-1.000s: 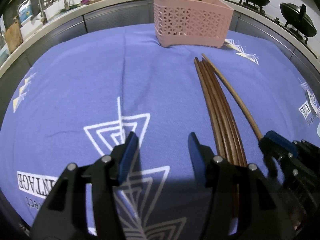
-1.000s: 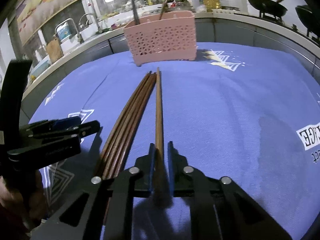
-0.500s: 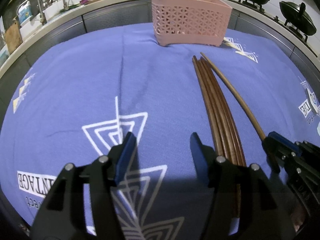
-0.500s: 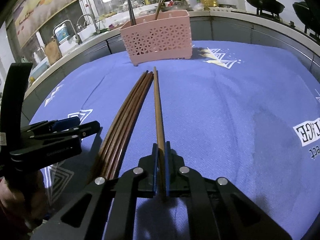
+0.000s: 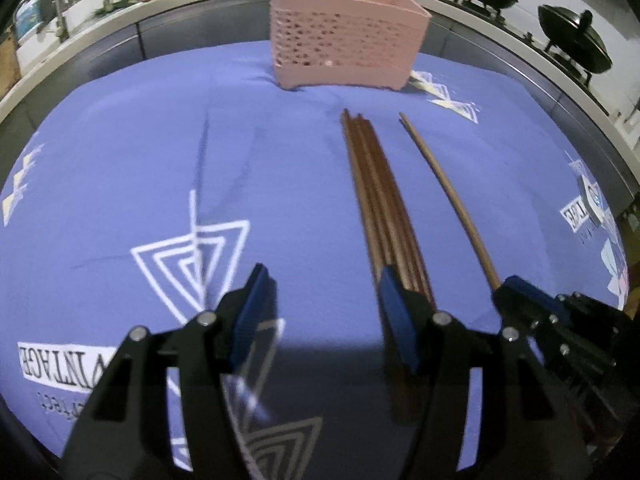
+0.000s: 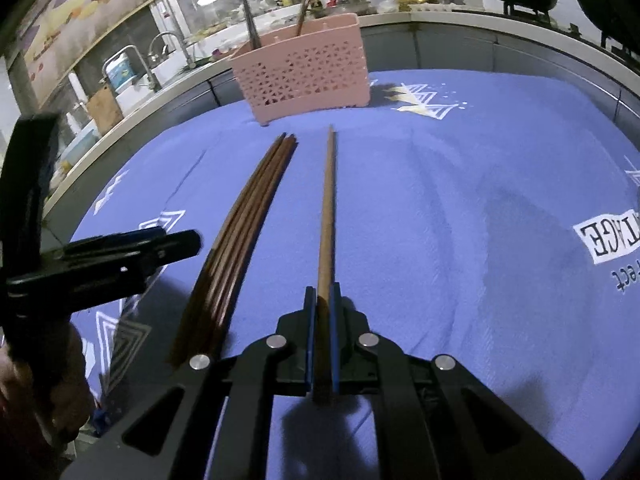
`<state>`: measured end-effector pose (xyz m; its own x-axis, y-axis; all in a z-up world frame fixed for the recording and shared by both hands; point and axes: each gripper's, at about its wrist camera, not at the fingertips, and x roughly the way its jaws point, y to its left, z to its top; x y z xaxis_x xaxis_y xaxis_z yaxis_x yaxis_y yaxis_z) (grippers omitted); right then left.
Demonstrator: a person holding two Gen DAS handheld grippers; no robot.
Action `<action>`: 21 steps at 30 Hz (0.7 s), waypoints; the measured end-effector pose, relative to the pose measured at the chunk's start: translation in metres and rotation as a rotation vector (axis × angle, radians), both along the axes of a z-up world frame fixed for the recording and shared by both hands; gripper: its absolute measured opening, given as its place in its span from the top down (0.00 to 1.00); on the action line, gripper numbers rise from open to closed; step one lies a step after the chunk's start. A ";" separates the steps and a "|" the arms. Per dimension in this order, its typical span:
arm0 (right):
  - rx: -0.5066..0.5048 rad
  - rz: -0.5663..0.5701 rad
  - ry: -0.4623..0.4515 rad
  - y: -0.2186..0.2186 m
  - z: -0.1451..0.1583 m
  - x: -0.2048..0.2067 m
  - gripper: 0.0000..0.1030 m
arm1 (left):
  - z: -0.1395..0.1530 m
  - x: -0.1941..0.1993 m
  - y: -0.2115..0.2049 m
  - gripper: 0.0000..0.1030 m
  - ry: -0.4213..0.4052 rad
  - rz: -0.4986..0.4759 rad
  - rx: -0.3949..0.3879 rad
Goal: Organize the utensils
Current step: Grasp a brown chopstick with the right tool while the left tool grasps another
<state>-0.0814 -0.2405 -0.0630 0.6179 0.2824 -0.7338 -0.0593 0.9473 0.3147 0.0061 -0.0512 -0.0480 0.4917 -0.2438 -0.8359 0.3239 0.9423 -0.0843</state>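
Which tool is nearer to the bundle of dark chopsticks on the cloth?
Left. The left tool is open right beside the bundle, its right finger overlapping the near ends. The right tool sits further right, shut on a single lighter chopstick.

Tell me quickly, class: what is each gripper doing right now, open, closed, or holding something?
Left gripper: open, nothing between its fingers, beside the bundle of chopsticks.
Right gripper: shut on a single chopstick.

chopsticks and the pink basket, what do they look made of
Chopsticks: likely wood or bamboo, brown with a dull sheen; grain is too blurred to confirm. Basket: seemingly moulded plastic, matte pink, its walls pierced with a regular cut-out lattice.
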 end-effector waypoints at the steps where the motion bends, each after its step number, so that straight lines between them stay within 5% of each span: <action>1: -0.003 0.001 -0.003 0.000 0.001 0.000 0.93 | -0.001 0.000 -0.002 0.46 0.002 -0.007 0.002; 17: 0.008 0.014 0.000 0.004 -0.001 0.013 0.92 | -0.011 0.010 -0.027 0.49 -0.059 -0.033 0.121; 18: 0.014 0.015 -0.003 0.003 -0.002 0.013 0.92 | -0.010 0.011 -0.028 0.57 -0.062 -0.039 0.112; 20: 0.024 0.022 -0.001 -0.002 -0.003 0.011 0.92 | -0.009 0.013 -0.029 0.90 -0.063 -0.067 0.103; 21: 0.022 0.019 0.002 -0.004 -0.003 0.010 0.92 | -0.008 0.013 -0.028 0.93 -0.057 -0.074 0.099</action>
<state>-0.0709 -0.2448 -0.0660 0.6107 0.3101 -0.7286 -0.0767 0.9390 0.3354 0.0191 -0.0791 -0.0563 0.5227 -0.1987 -0.8290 0.3946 0.9184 0.0287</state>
